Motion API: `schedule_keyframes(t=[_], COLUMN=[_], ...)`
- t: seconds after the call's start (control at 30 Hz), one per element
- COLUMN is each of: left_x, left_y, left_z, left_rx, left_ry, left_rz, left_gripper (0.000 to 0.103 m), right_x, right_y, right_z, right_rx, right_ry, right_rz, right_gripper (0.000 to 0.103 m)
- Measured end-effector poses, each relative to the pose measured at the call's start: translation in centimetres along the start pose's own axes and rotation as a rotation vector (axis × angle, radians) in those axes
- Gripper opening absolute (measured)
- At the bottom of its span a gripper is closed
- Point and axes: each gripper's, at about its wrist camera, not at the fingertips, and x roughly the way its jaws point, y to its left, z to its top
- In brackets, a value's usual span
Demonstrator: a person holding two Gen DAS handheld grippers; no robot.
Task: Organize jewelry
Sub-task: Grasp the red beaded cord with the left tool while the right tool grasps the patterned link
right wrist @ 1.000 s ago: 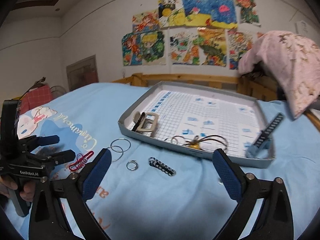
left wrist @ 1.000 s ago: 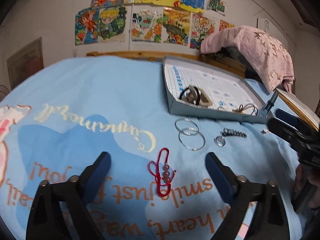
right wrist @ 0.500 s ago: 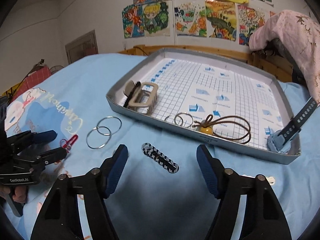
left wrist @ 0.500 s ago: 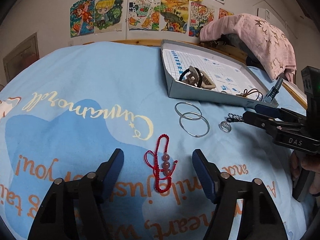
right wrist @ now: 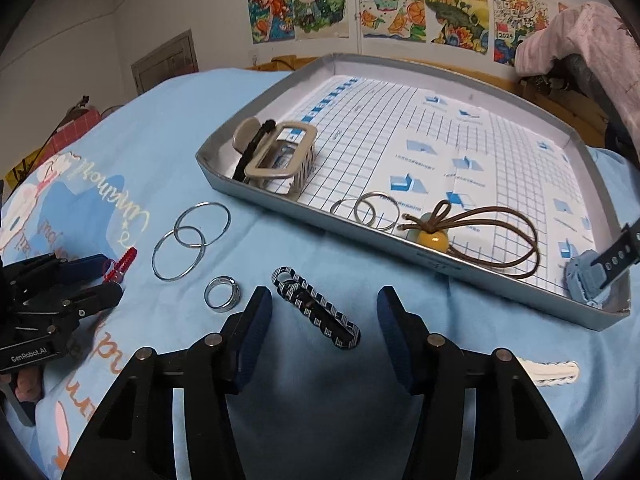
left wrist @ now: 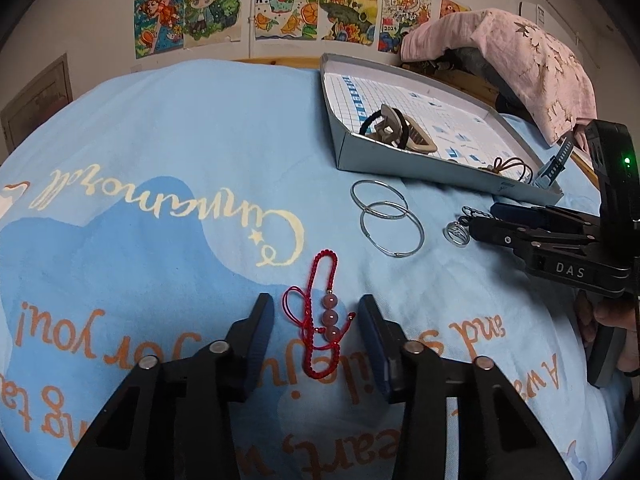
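A red cord bracelet with three pink beads (left wrist: 322, 316) lies on the blue cloth, between the open fingers of my left gripper (left wrist: 316, 328). My right gripper (right wrist: 324, 322) is open around a black-and-white striped hair clip (right wrist: 316, 307). A silver ring (right wrist: 222, 294) lies just left of it, and two large silver hoops (right wrist: 190, 236) lie further left. The grey tray (right wrist: 400, 236) holds a beige claw clip (right wrist: 276, 156), a black hair tie, small hoops (right wrist: 370, 210), a brown cord tie with a yellow bead (right wrist: 434, 236) and a blue strap (right wrist: 592, 276).
A white clip (right wrist: 550, 372) lies on the cloth right of my right gripper. A pink cloth (left wrist: 520, 60) drapes over something behind the tray. Drawings hang on the wall. The blue cloth (left wrist: 160, 160) stretches left of the tray.
Both grippers have come down and forward and their fingers have narrowed. The left now brackets the red bracelet, the right brackets the striped clip.
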Motion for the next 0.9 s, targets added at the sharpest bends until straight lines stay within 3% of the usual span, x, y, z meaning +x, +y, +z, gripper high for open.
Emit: schedule_keyframes(t=[0.17, 0.33, 0.7, 0.9], left_x=[0.5, 0.2, -0.9, -1.4], left_y=[-0.1, -0.1, -0.5, -1.2], left_z=[0.1, 0.0, 0.3, 2.3], left_rx=[0.0, -0.001, 0.006, -0.009], left_ry=[0.022, 0.011, -0.046, -0.102], left_rz=[-0.005, -0.017, -0.084, -0.12], left_gripper=[0.011, 0.009, 0.008, 0.008], right_x=[0.3, 0.3, -1.9, -2.8], right_y=[0.2, 0.4, 0.7, -0.2], right_z=[0.1, 0.0, -0.2, 0.0], right_rx=[-0.006, -0.013, -0.044, -0.022], right_ry=[0.013, 0.01, -0.081, -0.133], right_rz=[0.006, 0.019, 0.078, 0.094], right_gripper=[0.03, 0.013, 0.013, 0.013])
